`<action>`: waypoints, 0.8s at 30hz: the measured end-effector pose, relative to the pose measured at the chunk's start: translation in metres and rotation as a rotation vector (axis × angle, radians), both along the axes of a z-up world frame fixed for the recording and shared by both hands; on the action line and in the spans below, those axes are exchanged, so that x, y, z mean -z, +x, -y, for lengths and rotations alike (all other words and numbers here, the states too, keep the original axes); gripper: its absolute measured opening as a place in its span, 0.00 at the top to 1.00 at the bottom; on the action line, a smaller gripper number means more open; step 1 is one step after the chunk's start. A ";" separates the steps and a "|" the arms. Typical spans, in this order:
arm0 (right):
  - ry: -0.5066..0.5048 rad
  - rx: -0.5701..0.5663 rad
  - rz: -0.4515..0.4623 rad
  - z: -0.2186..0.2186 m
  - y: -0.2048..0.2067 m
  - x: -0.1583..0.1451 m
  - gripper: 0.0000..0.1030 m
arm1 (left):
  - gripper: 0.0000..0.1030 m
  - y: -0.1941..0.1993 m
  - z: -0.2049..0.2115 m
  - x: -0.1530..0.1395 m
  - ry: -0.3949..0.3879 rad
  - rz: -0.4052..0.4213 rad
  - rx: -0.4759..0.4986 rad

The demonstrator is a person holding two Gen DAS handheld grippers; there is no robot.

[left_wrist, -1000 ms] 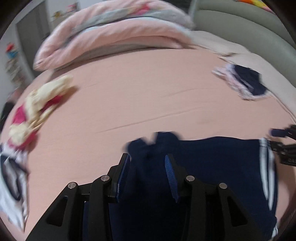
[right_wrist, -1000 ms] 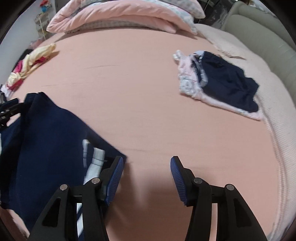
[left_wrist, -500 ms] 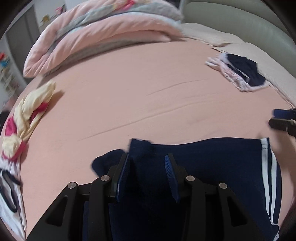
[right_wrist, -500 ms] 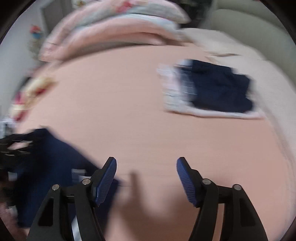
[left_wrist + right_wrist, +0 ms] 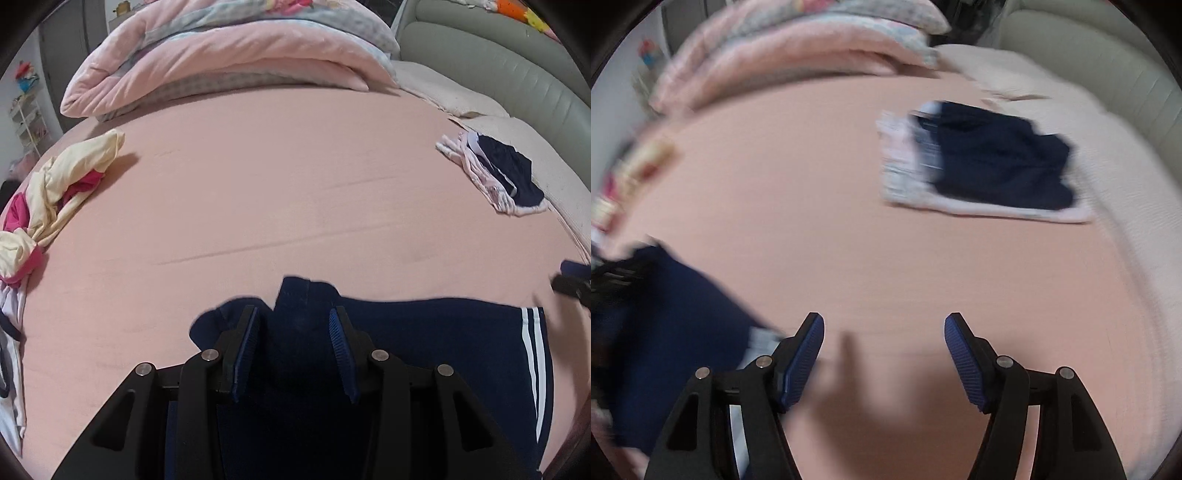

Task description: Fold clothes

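Navy shorts [image 5: 424, 343] at near bed edge; bare pink sheet [image 5: 295, 192] beyond.

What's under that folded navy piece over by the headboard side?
The folded navy piece lies on a pale pink patterned garment, whose edges stick out around it; both rest on the pink sheet. The covered part of that garment, and anything between them, cannot be seen.

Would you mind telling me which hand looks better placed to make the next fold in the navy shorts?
Probably the left. The left tongs are shut on a bunched edge of the navy shorts, whereas the right tongs stand open over bare pink sheet, with nothing between them and the shorts off to their side.
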State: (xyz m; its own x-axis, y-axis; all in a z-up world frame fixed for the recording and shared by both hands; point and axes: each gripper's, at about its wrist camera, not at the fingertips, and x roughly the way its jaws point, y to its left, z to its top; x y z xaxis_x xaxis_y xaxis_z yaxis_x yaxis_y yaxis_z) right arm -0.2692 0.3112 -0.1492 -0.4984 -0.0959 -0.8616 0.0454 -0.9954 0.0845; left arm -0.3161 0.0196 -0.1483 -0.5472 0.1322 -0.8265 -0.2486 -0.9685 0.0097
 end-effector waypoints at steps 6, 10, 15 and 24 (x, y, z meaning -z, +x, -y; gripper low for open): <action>0.224 -0.117 0.083 0.045 -0.003 0.031 0.33 | 0.59 -0.025 -0.014 -0.002 -0.135 0.032 0.011; 0.157 -0.039 -0.005 0.030 0.007 -0.006 0.33 | 0.59 0.023 -0.002 -0.042 -0.074 -0.029 0.014; -0.025 -0.231 0.007 0.073 0.048 -0.028 0.31 | 0.59 0.113 -0.005 -0.031 -0.233 0.058 0.109; 0.088 -0.204 0.171 0.104 0.137 0.012 0.30 | 0.58 0.194 0.044 0.007 -0.258 0.212 -0.014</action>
State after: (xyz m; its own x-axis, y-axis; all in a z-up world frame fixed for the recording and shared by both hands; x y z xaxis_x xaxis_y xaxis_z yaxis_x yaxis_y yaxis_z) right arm -0.1325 0.2070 -0.1607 -0.3236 -0.1005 -0.9409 0.2378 -0.9711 0.0220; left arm -0.1226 -0.0241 -0.1555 -0.3602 -0.1024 -0.9273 -0.2583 -0.9442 0.2046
